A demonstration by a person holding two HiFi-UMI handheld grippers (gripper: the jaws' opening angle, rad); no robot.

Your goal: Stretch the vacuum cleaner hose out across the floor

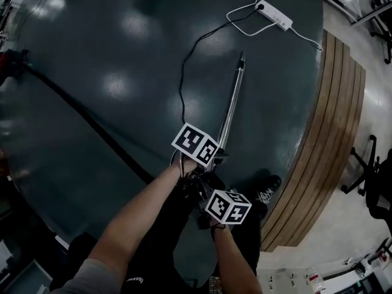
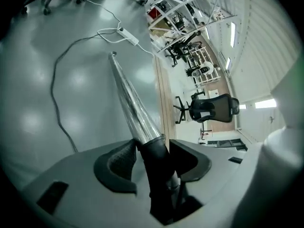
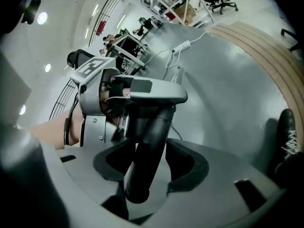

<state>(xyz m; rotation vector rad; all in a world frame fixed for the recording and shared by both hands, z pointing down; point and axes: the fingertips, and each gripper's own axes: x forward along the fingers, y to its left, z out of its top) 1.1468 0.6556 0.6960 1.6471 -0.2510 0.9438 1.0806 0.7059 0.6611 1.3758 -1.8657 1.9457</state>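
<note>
Closest to us, at the bottom of the head view, are the person's two arms and one shoe.

Just above them, in the middle of that view, both grippers hold the same long wand. The right gripper is nearer. Its jaws pinch the thick black end of the wand. The left gripper sits a bit further along. Its jaws pinch the black ring where the shiny tube begins.

The shiny tube points away, up toward the top middle of the head view. I cannot tell if its tip touches the dark floor.

The vacuum cleaner hose is the thick black line on the floor. It starts near the grippers and runs far off to the upper left, ending by a red thing at the edge. It looks long and mostly straight, with no loops.

Further off, a thin black cord winds up to a white power strip at the top right. A wooden strip curves down the right side.

So I think the job is nearly done. The hose looks pulled out already. What seems left is to set the wand down and let go.
</note>
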